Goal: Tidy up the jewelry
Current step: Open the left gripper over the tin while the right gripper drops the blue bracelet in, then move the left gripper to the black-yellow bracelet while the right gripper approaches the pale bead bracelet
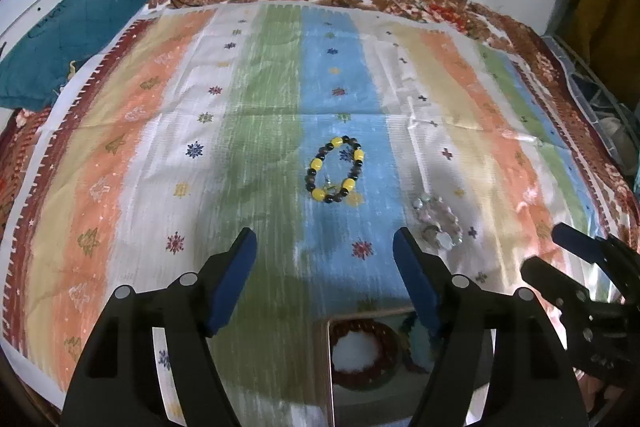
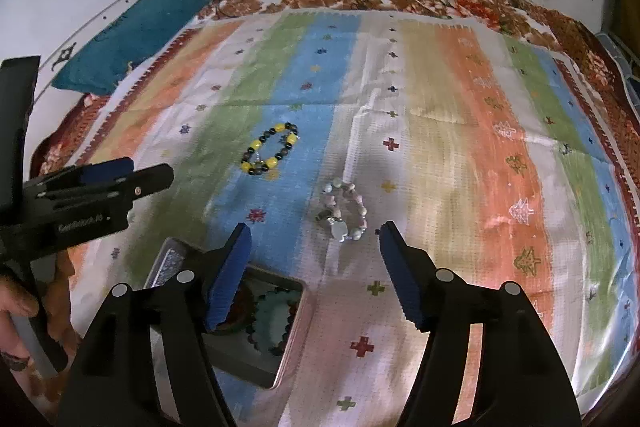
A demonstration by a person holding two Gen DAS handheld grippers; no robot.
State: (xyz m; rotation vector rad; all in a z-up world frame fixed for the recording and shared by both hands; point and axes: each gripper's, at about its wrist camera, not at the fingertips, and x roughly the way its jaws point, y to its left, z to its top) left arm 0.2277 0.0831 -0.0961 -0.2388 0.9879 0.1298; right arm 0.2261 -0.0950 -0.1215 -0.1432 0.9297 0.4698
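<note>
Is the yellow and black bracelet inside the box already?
No, the yellow and black bracelet lies on the striped cloth, apart from the box.

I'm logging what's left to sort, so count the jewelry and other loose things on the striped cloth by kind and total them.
Bracelets loose on the cloth: 2, the yellow and dark beaded bracelet and the pale pink and grey beaded bracelet.
Open tins: 1, the metal tin, with bracelets already inside.
Total: 3.
</note>
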